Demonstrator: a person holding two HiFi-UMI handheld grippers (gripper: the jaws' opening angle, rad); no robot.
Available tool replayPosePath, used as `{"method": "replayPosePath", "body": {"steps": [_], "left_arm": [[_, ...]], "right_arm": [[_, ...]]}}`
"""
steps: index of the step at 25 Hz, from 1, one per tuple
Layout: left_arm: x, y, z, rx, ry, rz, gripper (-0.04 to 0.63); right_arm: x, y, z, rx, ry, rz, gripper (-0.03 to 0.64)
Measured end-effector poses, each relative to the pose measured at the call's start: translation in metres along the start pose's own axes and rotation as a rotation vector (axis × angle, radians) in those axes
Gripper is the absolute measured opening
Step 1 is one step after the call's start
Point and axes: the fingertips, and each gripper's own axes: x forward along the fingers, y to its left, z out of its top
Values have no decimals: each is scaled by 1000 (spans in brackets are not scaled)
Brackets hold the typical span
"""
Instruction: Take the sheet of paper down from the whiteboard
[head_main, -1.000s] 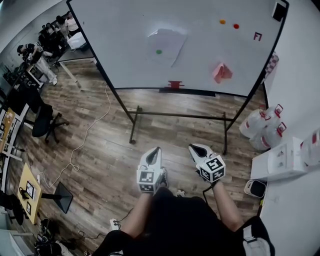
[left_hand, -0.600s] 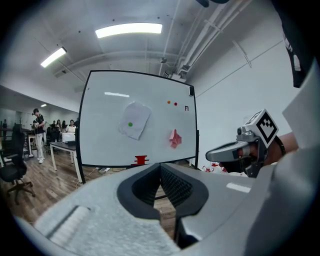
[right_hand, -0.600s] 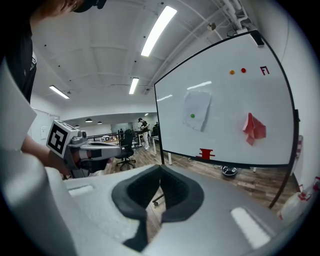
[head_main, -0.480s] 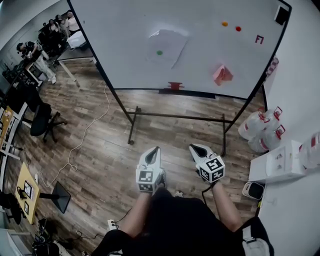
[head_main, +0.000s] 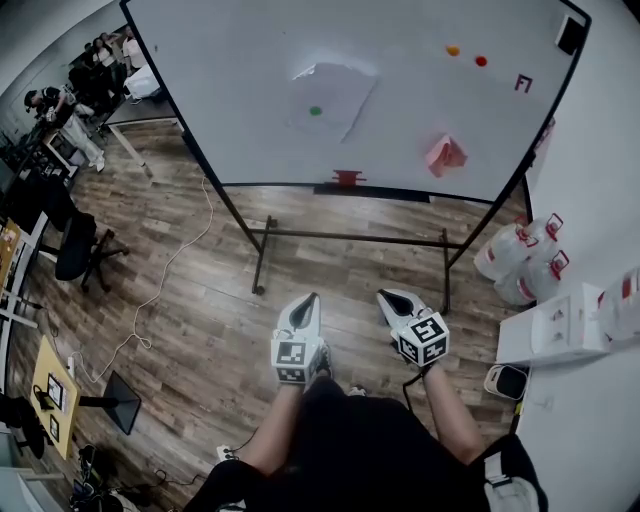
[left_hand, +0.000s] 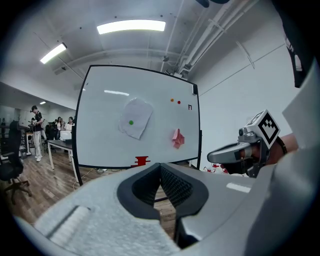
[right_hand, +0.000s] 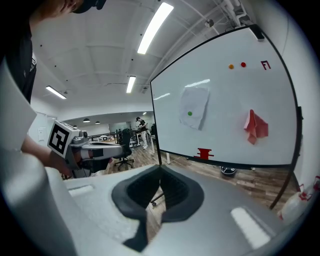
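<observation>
A white sheet of paper (head_main: 330, 98) hangs on the whiteboard (head_main: 240, 90), pinned by a green magnet (head_main: 316, 111). The same sheet of paper (left_hand: 135, 117) shows in the left gripper view, and the sheet of paper (right_hand: 195, 107) in the right gripper view. My left gripper (head_main: 311, 299) and right gripper (head_main: 384, 296) are held side by side over the floor, well short of the board, pointing at it. Both are shut with nothing between the jaws. In the left gripper view the tips of the left gripper (left_hand: 160, 164) meet; in the right gripper view those of the right gripper (right_hand: 160, 169) meet too.
A pink folded paper (head_main: 444, 154), a red clip (head_main: 347, 178), orange and red magnets (head_main: 453, 50) are also on the board. The board's stand legs (head_main: 262, 262) rest on the wood floor. Water jugs (head_main: 515, 250) and white boxes (head_main: 555, 322) stand at right; desks, chairs and people at left.
The whiteboard has grown slightly nearer in the head view as the person and both grippers move toward it. Both grippers stay shut.
</observation>
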Motion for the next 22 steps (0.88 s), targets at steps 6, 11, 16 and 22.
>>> {"method": "replayPosePath", "body": {"steps": [6, 11, 16, 22], "left_arm": [[33, 20, 5, -3, 4, -19, 9], [66, 41, 15, -7, -2, -35, 9], [101, 62, 23, -9, -3, -57, 9], [138, 91, 32, 2, -6, -91, 10]], "right_arm": [[27, -18, 8, 9, 13, -13, 5], [55, -35, 22, 9, 13, -19, 5], [83, -57, 36, 13, 16, -42, 5], [119, -77, 52, 25, 3, -76, 5]]}}
